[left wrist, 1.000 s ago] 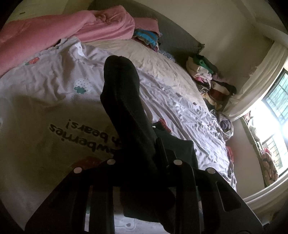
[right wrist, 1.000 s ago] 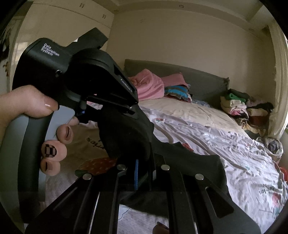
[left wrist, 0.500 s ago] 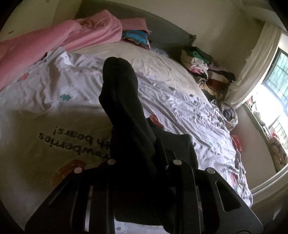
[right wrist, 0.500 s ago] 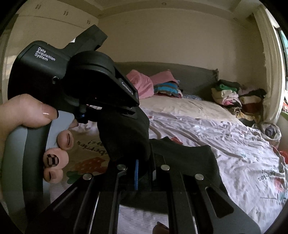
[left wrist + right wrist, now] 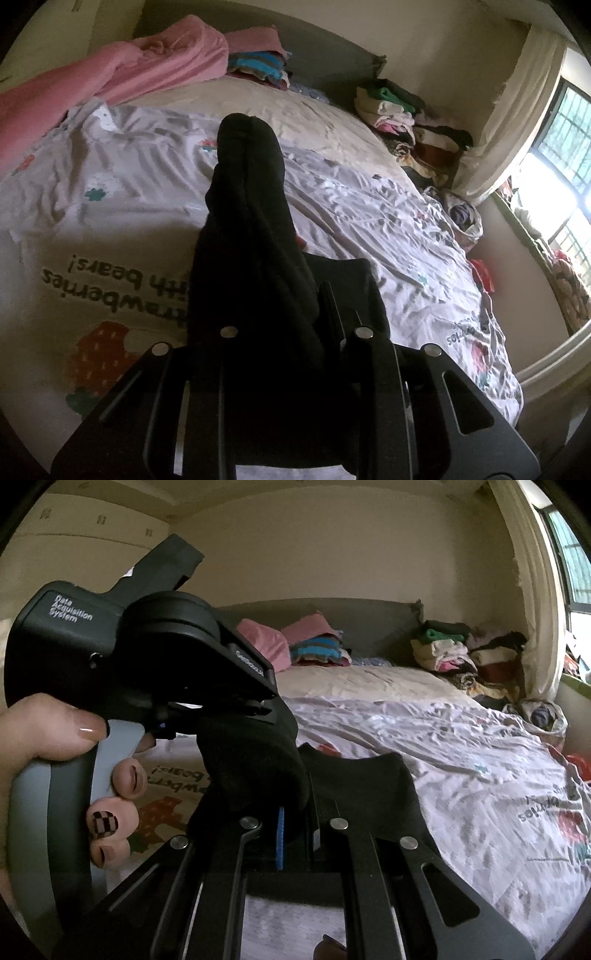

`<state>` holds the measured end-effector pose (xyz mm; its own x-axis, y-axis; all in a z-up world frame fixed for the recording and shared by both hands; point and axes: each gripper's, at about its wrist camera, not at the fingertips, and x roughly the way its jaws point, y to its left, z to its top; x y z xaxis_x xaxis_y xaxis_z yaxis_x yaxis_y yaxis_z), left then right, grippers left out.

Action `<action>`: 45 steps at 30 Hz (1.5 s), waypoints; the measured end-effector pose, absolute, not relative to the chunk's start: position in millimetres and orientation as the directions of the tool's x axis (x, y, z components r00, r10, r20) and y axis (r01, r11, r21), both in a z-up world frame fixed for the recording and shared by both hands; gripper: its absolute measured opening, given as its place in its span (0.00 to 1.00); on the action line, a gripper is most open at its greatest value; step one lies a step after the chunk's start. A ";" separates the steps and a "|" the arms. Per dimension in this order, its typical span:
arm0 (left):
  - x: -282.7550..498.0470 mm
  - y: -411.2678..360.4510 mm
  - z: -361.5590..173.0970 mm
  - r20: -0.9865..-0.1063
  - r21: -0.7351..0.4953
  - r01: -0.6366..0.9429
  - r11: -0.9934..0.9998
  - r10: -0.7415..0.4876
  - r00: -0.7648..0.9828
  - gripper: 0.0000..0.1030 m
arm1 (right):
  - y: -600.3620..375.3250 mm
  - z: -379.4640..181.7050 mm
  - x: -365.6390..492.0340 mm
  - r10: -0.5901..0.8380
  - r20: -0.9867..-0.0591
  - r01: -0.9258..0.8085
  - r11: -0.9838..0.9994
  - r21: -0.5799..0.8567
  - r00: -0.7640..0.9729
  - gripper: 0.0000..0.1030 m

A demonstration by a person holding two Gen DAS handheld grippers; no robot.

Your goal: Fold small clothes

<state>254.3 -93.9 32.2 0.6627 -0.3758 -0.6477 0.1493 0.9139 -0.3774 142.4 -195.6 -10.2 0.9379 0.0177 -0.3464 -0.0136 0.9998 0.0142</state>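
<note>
Both grippers up, side by side. Left gripper (image 5: 273, 716) clamped on black fabric, left hand (image 5: 55, 760) wrapped round its handle. Right gripper (image 5: 295, 823) pinched tight on same fabric.

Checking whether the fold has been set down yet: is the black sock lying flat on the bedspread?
No: the black sock sticks up above the bedspread, pinched in the left claw.

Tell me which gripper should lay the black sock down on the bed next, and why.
Probably the left. The left gripper is clamped on the black sock, whose free end stands up over the printed bedsheet. The right gripper pinches the same sock, but with the left device crowding its view.
</note>
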 end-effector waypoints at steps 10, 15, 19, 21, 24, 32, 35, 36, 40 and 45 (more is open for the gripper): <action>257.0 -117.5 15.5 -0.664 -0.358 0.173 0.917 -0.380 0.644 0.19 | -217.8 -25.4 146.8 -0.031 -0.398 0.054 0.997 0.047 0.917 0.07; 258.0 -124.3 6.7 -0.668 -0.359 0.177 0.917 -0.384 0.637 0.21 | -227.2 -34.0 150.2 -0.047 -0.424 0.082 0.995 0.065 0.905 0.07; 259.7 -129.1 -0.5 -0.677 -0.365 0.182 0.913 -0.394 0.621 0.30 | -234.9 -41.0 154.3 -0.055 -0.458 0.106 0.991 0.086 0.887 0.07; 261.5 -127.7 -5.8 -0.682 -0.376 0.174 0.910 -0.399 0.613 0.37 | -238.8 -44.0 156.0 -0.044 -0.473 0.108 0.988 0.108 0.880 0.07; 264.2 -124.7 -12.7 -0.688 -0.396 0.166 0.903 -0.412 0.598 0.50 | -245.5 -48.9 158.7 -0.025 -0.492 0.108 0.984 0.141 0.870 0.08; 260.2 -117.9 -3.8 -0.624 -0.488 0.207 0.848 -0.505 0.597 0.84 | -267.8 -58.5 163.8 0.060 -0.542 0.120 0.949 0.291 0.838 0.10; 257.4 -115.1 4.8 -0.601 -0.503 0.221 0.836 -0.522 0.605 0.89 | -286.6 -68.4 166.9 0.125 -0.564 0.138 0.906 0.400 0.816 0.12; 257.0 -114.1 6.7 -0.599 -0.505 0.223 0.834 -0.525 0.605 0.89 | -291.0 -70.3 167.4 0.144 -0.566 0.137 0.895 0.424 0.812 0.15; 253.8 -107.3 11.5 -0.601 -0.501 0.230 0.835 -0.526 0.601 0.90 | -309.3 -75.4 165.9 0.234 -0.561 0.139 0.828 0.543 0.794 0.30; 247.2 -90.8 2.4 -0.643 -0.440 0.211 0.873 -0.470 0.605 0.91 | -327.3 -64.8 172.4 0.383 -0.506 0.067 0.744 0.665 0.773 0.58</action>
